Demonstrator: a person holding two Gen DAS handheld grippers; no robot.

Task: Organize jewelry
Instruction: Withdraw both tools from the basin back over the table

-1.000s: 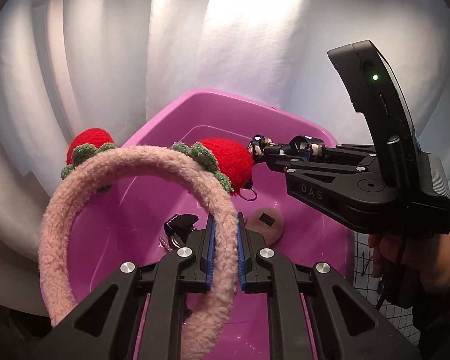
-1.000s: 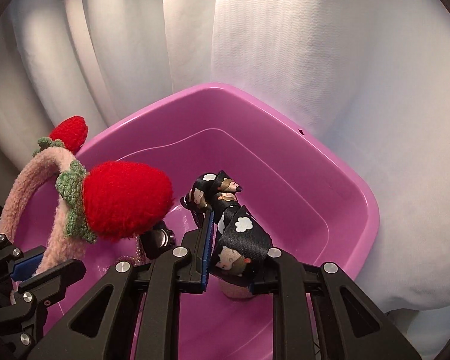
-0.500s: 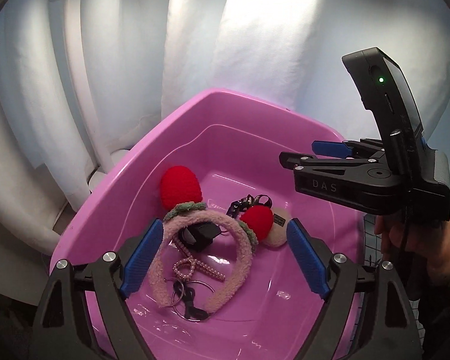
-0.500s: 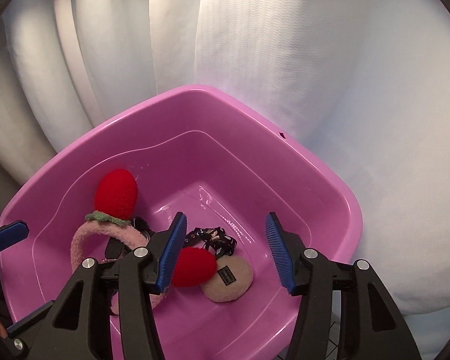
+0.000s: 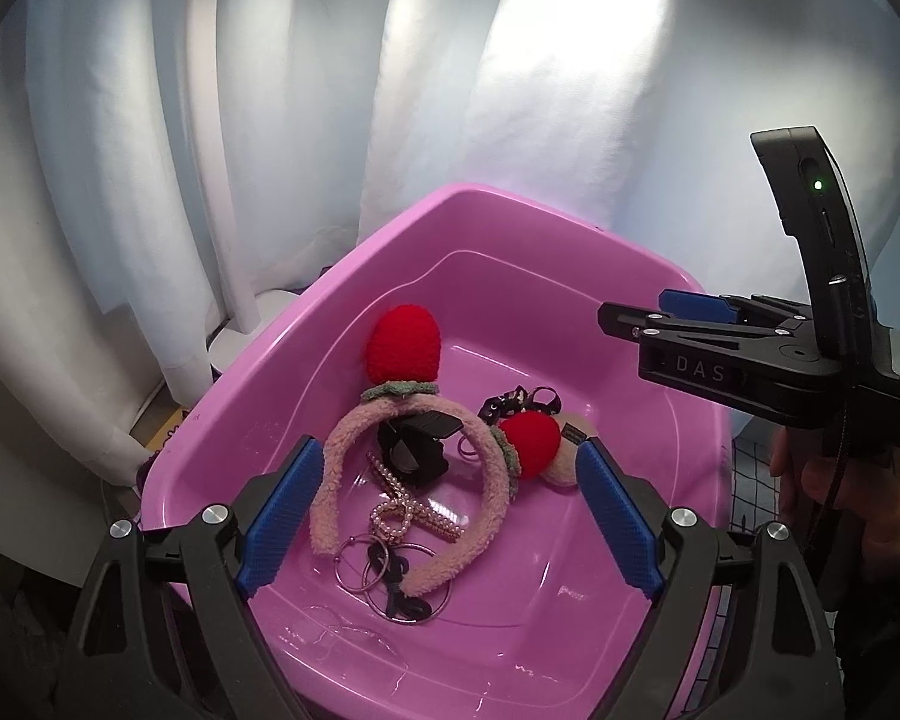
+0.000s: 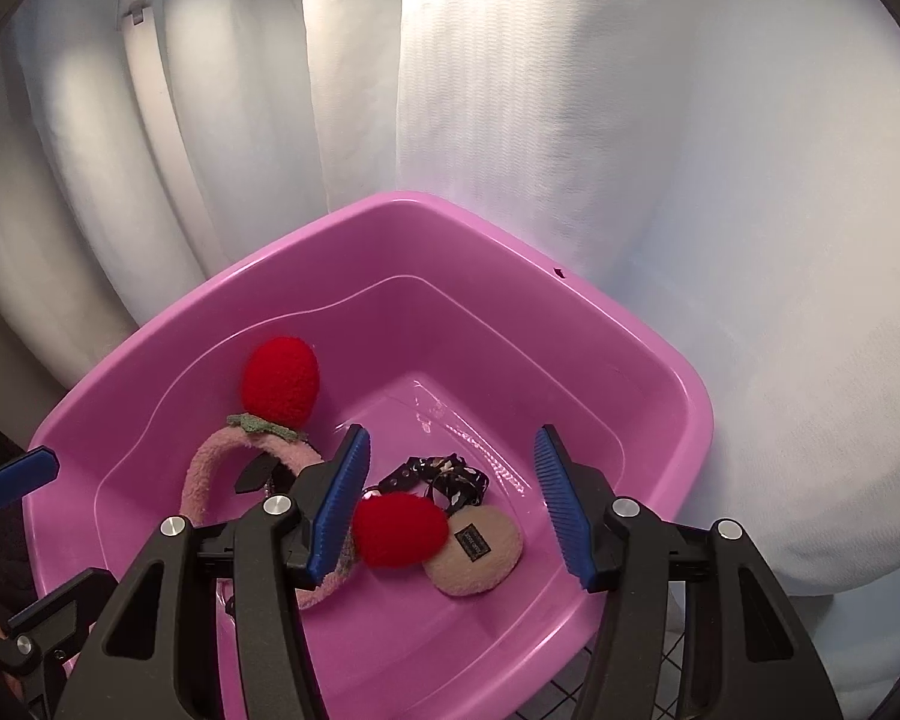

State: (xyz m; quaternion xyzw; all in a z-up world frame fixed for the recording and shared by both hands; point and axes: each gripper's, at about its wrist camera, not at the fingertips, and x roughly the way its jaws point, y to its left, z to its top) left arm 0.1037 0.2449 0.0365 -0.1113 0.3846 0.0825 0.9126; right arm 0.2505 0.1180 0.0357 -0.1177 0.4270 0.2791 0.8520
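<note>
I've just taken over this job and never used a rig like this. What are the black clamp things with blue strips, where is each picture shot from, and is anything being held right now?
Each picture comes from a fisheye camera on a hand-held two-finger gripper, looking along its fingers. The left gripper and right gripper are black, with blue pads; a person's hand carries the right one. Both stand open over a pink plastic tub and hold nothing. Their jaws have just been opening.

In the tub lie a fluffy pink headband with red strawberries, a black hair claw, a pearl bow clip, metal hoop rings, a patterned black ribbon piece and a round beige plush pad.
</note>
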